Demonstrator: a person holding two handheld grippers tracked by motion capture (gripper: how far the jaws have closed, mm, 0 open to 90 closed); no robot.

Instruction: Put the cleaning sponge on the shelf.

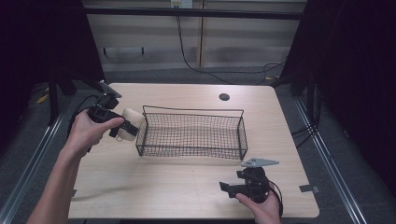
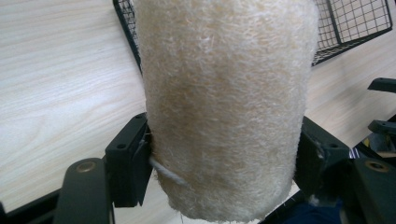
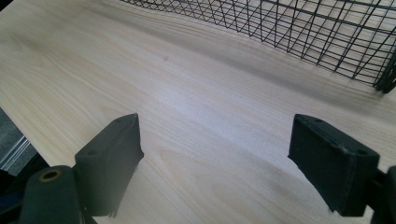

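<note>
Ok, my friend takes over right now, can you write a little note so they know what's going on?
Left gripper: shut on the loofah sponge, held just outside the wire basket's left end.
Right gripper: open, holding nothing, near the table's front edge.
Done: sponge picked up.
Left: probably move it over the basket rim and let go inside; the basket looks empty so far.

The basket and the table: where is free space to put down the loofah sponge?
The wire basket holds nothing, so its whole floor is free. The table is bare between the basket's near wall and the right gripper. It is tight at the basket's left end, where the left gripper holds the loofah sponge.
</note>
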